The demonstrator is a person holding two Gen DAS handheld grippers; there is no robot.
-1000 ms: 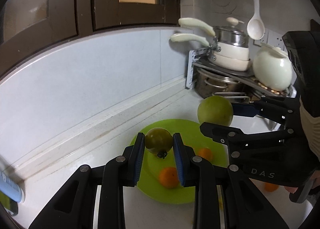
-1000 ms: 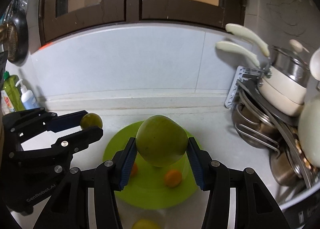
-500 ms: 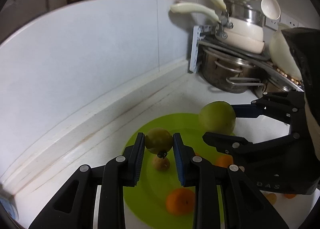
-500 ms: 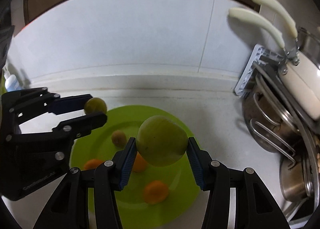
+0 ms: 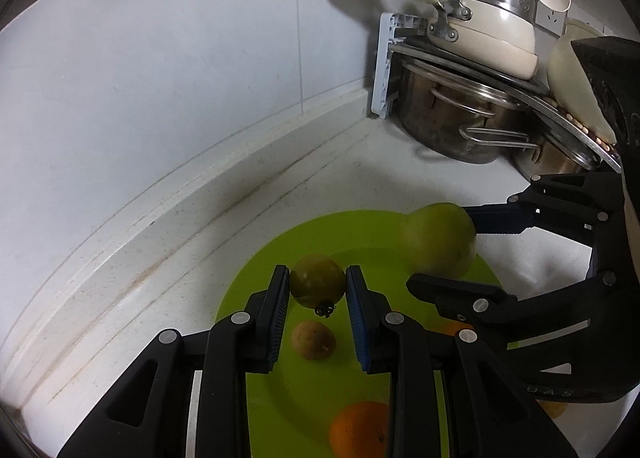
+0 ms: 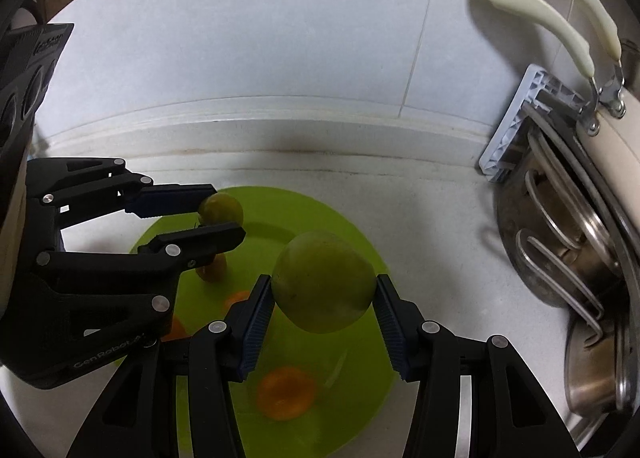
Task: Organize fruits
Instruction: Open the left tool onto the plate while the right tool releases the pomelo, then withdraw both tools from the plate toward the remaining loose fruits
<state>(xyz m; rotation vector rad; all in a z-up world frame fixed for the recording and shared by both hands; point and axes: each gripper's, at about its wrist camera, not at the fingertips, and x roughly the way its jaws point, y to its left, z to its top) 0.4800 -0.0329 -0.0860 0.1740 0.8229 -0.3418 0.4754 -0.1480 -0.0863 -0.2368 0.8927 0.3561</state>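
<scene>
Your left gripper [image 5: 318, 288] clamps a small green tomato [image 5: 317, 285]; your right gripper [image 6: 323, 300] grips a large green fruit [image 6: 323, 287], both above the green plate [image 6: 360, 390].

Black plastic grippers [image 5: 318, 308] [image 6: 324, 322] — blue ribbed pads, silver screws, white lettering.

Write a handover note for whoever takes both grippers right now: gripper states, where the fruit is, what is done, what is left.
Left gripper: shut on the small green tomato, held above the green plate.
Right gripper: shut on the large green fruit, also over the plate.
On the plate: a small brown fruit under the tomato, and oranges. Another orange-coloured piece shows at the plate's edge behind the right gripper; whether it is on the plate is unclear.
Done: both green fruits brought over the plate.
Left: lower and release each onto a bare spot, probably clear of the fruit below.
</scene>
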